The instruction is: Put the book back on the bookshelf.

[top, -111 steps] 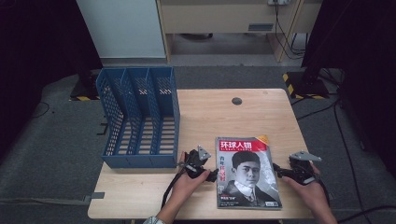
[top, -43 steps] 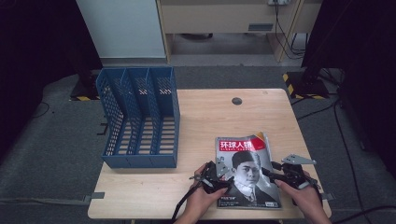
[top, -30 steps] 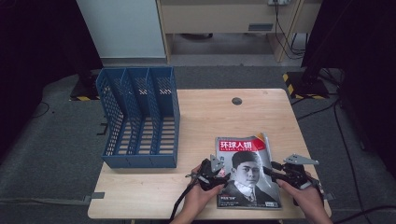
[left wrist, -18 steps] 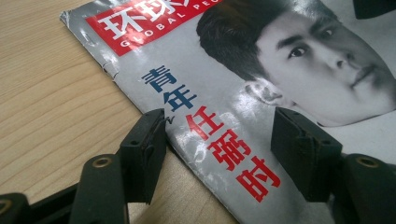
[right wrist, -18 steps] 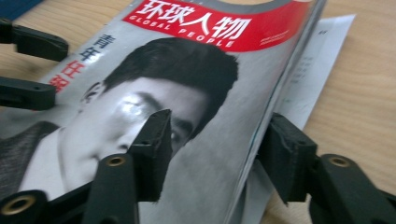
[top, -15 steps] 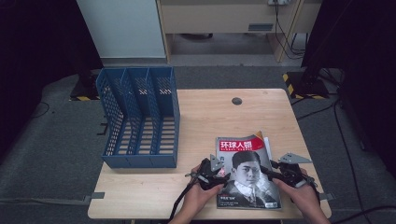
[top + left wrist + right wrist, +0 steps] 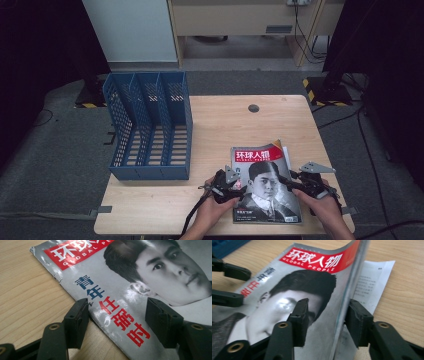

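A magazine [image 7: 265, 185] with a red title band and a portrait cover lies at the table's front right. My left gripper [image 7: 239, 184] is at its left edge. In the left gripper view its jaws [image 7: 117, 307] stand apart across the spine, one over the wood and one over the cover [image 7: 130, 277]. My right gripper [image 7: 289, 181] is at the right edge. Its jaws [image 7: 327, 307] have just been closing, with the lifted, curled edge of the cover [image 7: 312, 272] between them. A gap still shows on the cover side.
A blue three-slot file rack [image 7: 150, 125] takes up the table's left side. A small dark round hole [image 7: 253, 108] sits near the far edge. A white printed sheet [image 7: 372, 277] sticks out from under the magazine. Bare wood lies between the rack and the magazine.
Both grippers have come in from beside the magazine to its left and right edges. The cover's right edge has risen off the table, and the right jaws stand a little narrower.
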Available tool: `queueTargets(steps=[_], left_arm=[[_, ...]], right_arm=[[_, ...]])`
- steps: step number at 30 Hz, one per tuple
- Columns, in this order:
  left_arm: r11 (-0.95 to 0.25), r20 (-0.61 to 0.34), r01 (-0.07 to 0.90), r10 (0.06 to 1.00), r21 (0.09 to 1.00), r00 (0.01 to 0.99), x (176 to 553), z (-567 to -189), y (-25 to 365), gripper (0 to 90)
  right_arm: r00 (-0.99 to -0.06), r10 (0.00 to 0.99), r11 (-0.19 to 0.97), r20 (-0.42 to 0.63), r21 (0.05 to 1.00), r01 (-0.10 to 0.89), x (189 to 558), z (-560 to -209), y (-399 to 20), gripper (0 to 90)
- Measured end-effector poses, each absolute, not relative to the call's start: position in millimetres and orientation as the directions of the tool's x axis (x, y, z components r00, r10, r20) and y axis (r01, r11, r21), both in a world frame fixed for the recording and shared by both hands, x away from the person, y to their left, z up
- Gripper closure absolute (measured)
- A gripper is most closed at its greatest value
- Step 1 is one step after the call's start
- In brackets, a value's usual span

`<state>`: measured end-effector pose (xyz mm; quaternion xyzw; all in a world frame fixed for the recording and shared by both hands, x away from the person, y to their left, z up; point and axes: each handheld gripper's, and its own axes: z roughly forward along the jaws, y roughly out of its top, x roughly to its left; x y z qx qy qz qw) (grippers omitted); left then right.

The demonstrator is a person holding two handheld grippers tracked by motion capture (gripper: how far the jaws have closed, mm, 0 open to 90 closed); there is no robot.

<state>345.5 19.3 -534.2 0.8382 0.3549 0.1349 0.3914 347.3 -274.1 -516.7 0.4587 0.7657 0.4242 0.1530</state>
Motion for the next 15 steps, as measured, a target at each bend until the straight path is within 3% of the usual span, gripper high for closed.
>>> queueTargets(steps=[2, 3, 4, 5, 6, 7, 9, 12, 15], left_arm=[[-0.442, -0.051, 0.488, 0.7, 0.752, 0.713, 346.0, -534.3, 18.1, 34.5], [-0.443, -0.051, 0.488, 0.699, 0.752, 0.714, 346.1, -534.3, 17.7, 34.1], [-0.444, -0.05, 0.487, 0.698, 0.752, 0.714, 346.2, -534.3, 17.6, 34.1], [-0.444, -0.05, 0.487, 0.699, 0.752, 0.714, 346.2, -534.3, 17.6, 34.1], [-0.444, -0.051, 0.487, 0.698, 0.752, 0.714, 346.2, -534.3, 17.7, 34.1], [-0.444, -0.05, 0.487, 0.698, 0.752, 0.714, 346.2, -534.3, 17.7, 34.1], [-0.444, -0.051, 0.487, 0.698, 0.752, 0.714, 346.2, -534.3, 17.7, 34.1], [-0.444, -0.051, 0.487, 0.698, 0.752, 0.715, 346.4, -534.3, 17.8, 34.0], [-0.444, -0.052, 0.487, 0.696, 0.752, 0.716, 346.5, -534.3, 17.7, 33.8]], right_arm=[[-0.543, 0.825, 0.223, 0.154, 0.795, 0.564, 342.8, -513.7, -273.3, 55.5], [-0.552, 0.815, 0.214, 0.175, 0.794, 0.568, 341.7, -513.2, -272.8, 50.0], [-0.552, 0.815, 0.214, 0.175, 0.794, 0.568, 341.7, -513.2, -272.8, 50.0], [-0.559, 0.803, 0.199, 0.206, 0.791, 0.578, 344.8, -515.3, -270.9, 41.9], [-0.559, 0.803, 0.199, 0.206, 0.791, 0.578, 344.8, -515.3, -270.9, 41.9], [-0.565, 0.8, 0.217, 0.203, 0.779, 0.588, 348.1, -518.2, -266.3, 34.9], [-0.562, 0.805, 0.252, 0.188, 0.75, 0.612, 350.1, -523.3, -262.4, 32.4], [-0.564, 0.806, 0.254, 0.179, 0.756, 0.603, 350.1, -524.8, -261.6, 35.3], [-0.552, 0.821, 0.262, 0.147, 0.761, 0.593, 348.4, -521.9, -265.9, 48.8]])
